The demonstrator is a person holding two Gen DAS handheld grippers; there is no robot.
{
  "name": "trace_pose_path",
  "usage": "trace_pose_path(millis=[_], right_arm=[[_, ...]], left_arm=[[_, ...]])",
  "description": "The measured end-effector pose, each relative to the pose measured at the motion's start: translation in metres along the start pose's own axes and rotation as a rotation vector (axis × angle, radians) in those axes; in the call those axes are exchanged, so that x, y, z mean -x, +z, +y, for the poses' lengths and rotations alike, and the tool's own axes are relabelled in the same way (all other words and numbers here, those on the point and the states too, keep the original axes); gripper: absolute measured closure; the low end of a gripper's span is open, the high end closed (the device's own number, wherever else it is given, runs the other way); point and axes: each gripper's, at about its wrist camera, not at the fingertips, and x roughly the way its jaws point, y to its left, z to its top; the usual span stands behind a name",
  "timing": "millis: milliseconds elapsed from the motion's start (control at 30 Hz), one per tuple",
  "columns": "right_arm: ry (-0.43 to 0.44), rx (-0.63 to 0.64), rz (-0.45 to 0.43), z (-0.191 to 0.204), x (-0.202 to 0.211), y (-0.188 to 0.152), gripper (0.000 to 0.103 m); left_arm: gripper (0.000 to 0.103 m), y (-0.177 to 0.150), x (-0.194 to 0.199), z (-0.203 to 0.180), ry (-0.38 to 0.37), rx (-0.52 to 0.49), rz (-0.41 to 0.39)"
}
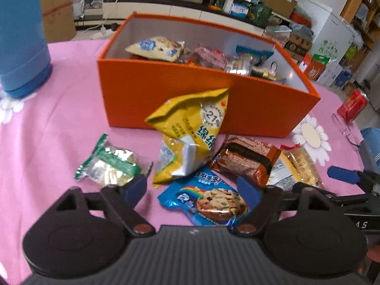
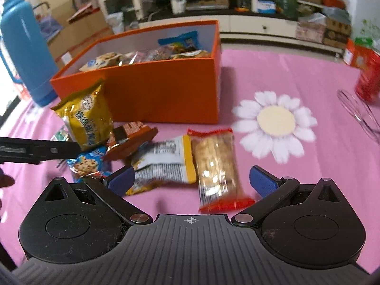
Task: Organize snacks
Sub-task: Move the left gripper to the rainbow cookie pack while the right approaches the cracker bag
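An orange box (image 1: 166, 95) (image 2: 161, 90) stands open on the pink cloth, with several snack packs inside. In front of it lie a yellow bag (image 1: 190, 137) (image 2: 87, 118) leaning on the box, a green pack (image 1: 111, 163), a brown pack (image 1: 247, 159) (image 2: 130, 140) and a blue cookie pack (image 1: 204, 201) (image 2: 87, 163). My left gripper (image 1: 191, 190) is open, and the blue cookie pack lies between its fingers. My right gripper (image 2: 192, 180) is open above a white-and-yellow pack (image 2: 166, 163) and a clear cracker pack with red ends (image 2: 216, 166) (image 1: 301, 163).
A tall blue thermos (image 1: 21, 47) (image 2: 23, 54) stands left of the box. A red can (image 1: 352, 105) (image 2: 369, 80) and a pair of glasses (image 1: 349, 130) (image 2: 361, 114) sit at the right. A daisy print (image 2: 275, 123) marks the cloth. Cluttered shelves fill the background.
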Motion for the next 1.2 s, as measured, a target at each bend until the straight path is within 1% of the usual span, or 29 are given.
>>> trace_pose_path(millis=[33,67,100,133,200,300,367,533,567,667,767,867,967,1033,1100,1167,1200], right_arm=[[0.014,0.018,0.003,0.0,-0.005,0.002,0.016],[0.02,0.027,0.012,0.0,-0.01,0.002,0.016],[0.023,0.035,0.024,0.0,-0.016,0.002,0.016],[0.028,0.039,0.032,0.002,-0.02,0.0,0.017],[0.054,0.051,0.044,0.007,-0.026,-0.006,0.017],[0.097,0.049,0.055,0.017,-0.026,-0.02,0.016],[0.133,0.038,0.059,0.023,-0.021,-0.028,0.016],[0.19,-0.045,0.06,0.034,-0.008,-0.044,0.016],[0.197,-0.046,0.064,0.036,-0.006,-0.046,0.016],[0.211,-0.038,0.072,0.049,0.0,-0.055,0.016],[0.208,-0.021,0.074,0.06,0.007,-0.065,0.016],[0.222,-0.025,0.075,0.066,0.017,-0.076,0.016],[0.229,-0.034,0.09,0.066,0.03,-0.088,0.016],[0.229,-0.057,0.091,0.059,0.04,-0.092,0.016],[0.217,-0.079,0.052,0.047,0.054,-0.091,0.016],[0.186,-0.093,0.009,0.031,0.06,-0.079,0.016],[0.168,-0.095,-0.009,0.024,0.059,-0.072,0.016]], left_arm=[[0.031,-0.001,-0.005,-0.001,0.01,-0.006,0.008],[0.036,-0.003,-0.01,-0.002,0.02,-0.012,0.017],[0.034,-0.005,-0.013,-0.002,0.022,-0.014,0.026],[0.034,-0.008,-0.014,0.0,0.013,-0.007,0.015],[0.044,-0.01,-0.013,0.004,-0.018,-0.003,0.006],[0.044,-0.016,-0.008,0.011,-0.046,-0.016,0.009],[0.044,-0.019,-0.005,0.016,-0.057,-0.004,0.023],[0.044,-0.035,0.008,0.028,-0.091,0.025,0.057],[0.042,-0.04,0.012,0.03,-0.088,0.023,0.058],[0.032,-0.055,0.022,0.032,-0.061,0.01,0.056],[0.025,-0.073,0.036,0.03,-0.026,-0.04,0.039],[0.022,-0.091,0.05,0.026,-0.022,-0.107,0.034],[0.019,-0.106,0.067,0.024,-0.01,-0.144,0.046],[0.016,-0.113,0.079,0.025,-0.019,-0.124,0.048],[0.016,-0.115,0.084,0.025,-0.065,-0.077,0.056],[0.015,-0.112,0.08,0.022,-0.115,-0.033,0.058],[0.015,-0.109,0.074,0.02,-0.126,-0.013,0.066]])
